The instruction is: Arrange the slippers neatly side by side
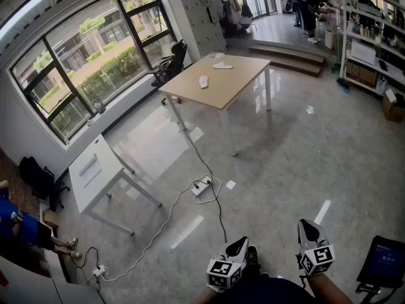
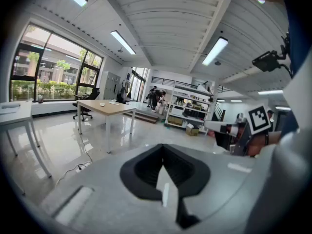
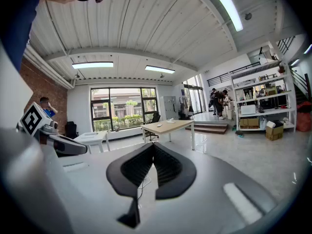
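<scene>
Two white slippers lie apart on a wooden table (image 1: 218,87) far across the room: one (image 1: 204,81) near the middle, the other (image 1: 222,66) toward the far edge. They show as small pale shapes in the left gripper view (image 2: 101,104) and the right gripper view (image 3: 170,121). My left gripper (image 1: 239,246) and right gripper (image 1: 309,232) are held low and close to my body, far from the table. The left gripper's (image 2: 163,150) pads meet at their tips with nothing between them. The right gripper's (image 3: 153,147) pads stand the same way.
A small white table (image 1: 95,170) stands at the left. A power strip (image 1: 202,187) and its cable lie on the glossy floor between me and the wooden table. An office chair (image 1: 171,62), steps (image 1: 285,56) and shelves (image 1: 373,43) line the back. Another person (image 1: 19,227) is at the left edge.
</scene>
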Tool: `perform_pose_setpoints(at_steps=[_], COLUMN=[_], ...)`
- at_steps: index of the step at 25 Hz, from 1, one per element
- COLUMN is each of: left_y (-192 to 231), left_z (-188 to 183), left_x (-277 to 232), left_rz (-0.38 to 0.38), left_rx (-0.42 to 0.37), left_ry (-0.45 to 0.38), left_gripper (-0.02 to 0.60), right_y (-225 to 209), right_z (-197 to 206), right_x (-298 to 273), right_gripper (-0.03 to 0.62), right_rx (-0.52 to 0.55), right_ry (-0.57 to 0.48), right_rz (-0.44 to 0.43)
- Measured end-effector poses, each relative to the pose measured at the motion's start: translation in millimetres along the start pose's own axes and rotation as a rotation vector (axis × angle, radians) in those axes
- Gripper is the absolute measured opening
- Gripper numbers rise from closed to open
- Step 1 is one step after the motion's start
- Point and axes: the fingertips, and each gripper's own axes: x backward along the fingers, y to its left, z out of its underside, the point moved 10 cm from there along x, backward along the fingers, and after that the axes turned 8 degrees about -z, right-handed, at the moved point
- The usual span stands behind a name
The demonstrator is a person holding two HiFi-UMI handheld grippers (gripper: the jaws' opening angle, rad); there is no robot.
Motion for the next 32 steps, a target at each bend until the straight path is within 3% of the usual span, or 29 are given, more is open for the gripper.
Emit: perform_pose_setpoints(at_steps=[7,13,16,19,23,28,32], left_y=[44.9,73.5,85.9,102.4,126.7,163.0,172.2], left_z=[-45.0,-76.2,-90.0,-102.3,-102.6,-93.6,-91.2], left_x=[-52.5,-101.3,-113.7,-116.2,-106.9,-87.9,-103.1], left_rz=[0.006,0.097,0.086,0.018,-0.103,-0.311,-0.499], left_rx=[0.014,0.030,0.038,0.035,0.046,0.101,0.166], left_ry=[-0.062,-0.131,-0.146,-0.165,-0.222,-0.277,-0.312], left_gripper=[0.003,0.011,0.025,0.037,0.048,0.048,0.048], right_y=[-22.2,-34.1,-38.7,-37.8,-25.9,1.8,4.1], right_z=[-14.7,-39.8,-48.3,-58.8,-76.5,-78.9,-86.3], right_x=[-68.4,-118.1,-144.0,-178.4,-226.9,-307.7,-374.9], right_gripper=[0.011,0.012,0.012,0.023,0.055,0.057,0.058], right_rx=[0.011,0.045,0.062,0.071,0.092,0.122,0.139], right_ry=[-0.003,0.013,0.033,0.050,0.057,0.066,0.067], right_rz=[0.029,0.023,0.007,-0.054,-0.202,-0.435,-0.629])
